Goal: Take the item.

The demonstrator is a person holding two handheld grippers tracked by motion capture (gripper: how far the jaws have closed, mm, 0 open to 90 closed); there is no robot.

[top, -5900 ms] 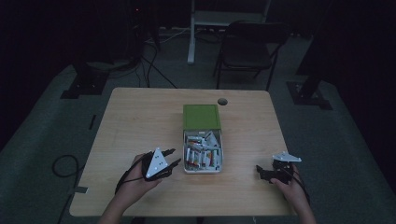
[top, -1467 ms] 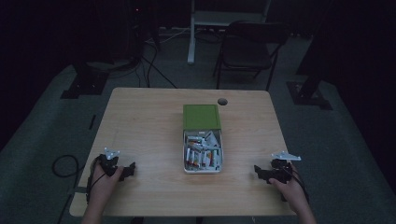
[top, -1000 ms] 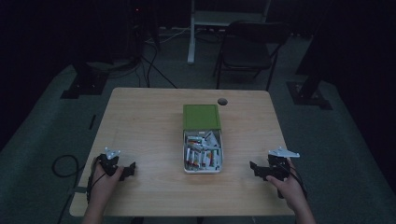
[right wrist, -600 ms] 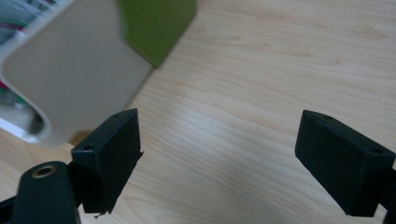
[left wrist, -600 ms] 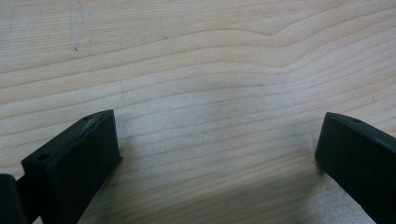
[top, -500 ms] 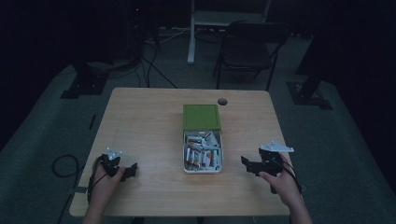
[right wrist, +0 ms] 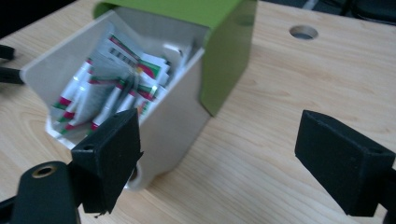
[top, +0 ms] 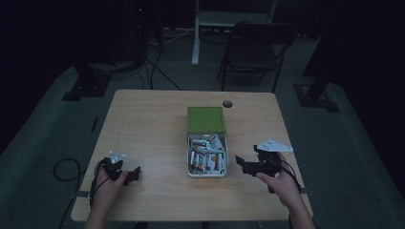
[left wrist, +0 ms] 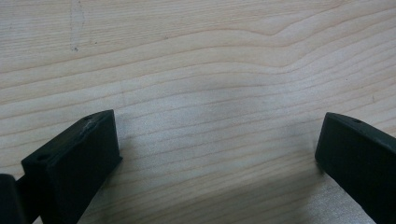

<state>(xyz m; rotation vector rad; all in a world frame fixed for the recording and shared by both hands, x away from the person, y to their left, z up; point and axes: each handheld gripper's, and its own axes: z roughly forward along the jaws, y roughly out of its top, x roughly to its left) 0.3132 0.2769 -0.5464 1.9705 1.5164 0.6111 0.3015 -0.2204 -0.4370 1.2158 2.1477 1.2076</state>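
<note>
Approaching the open box point(top: 206, 153) from its right side, the right gripper point(top: 244, 164) holds its jaws spread and empty, just beside the box's near right corner but not yet touching it; nothing has been lifted out, so the work appears to stand at its start, with the reach, the grasp and any removal of the contents all left to do. The left gripper point(top: 132, 174) rests well apart at the near left of the wooden surface point(top: 153, 119), its jaws likewise released over bare wood point(left wrist: 205, 107). In the right gripper view the box point(right wrist: 173, 126) shows pale walls and a green lid point(right wrist: 224, 51) hinged back at the far end, standing near the middle of the surface. It is packed with small sachets point(right wrist: 112, 79), white with red and green print, lying loosely and overlapping; their exact number cannot be told.
</note>
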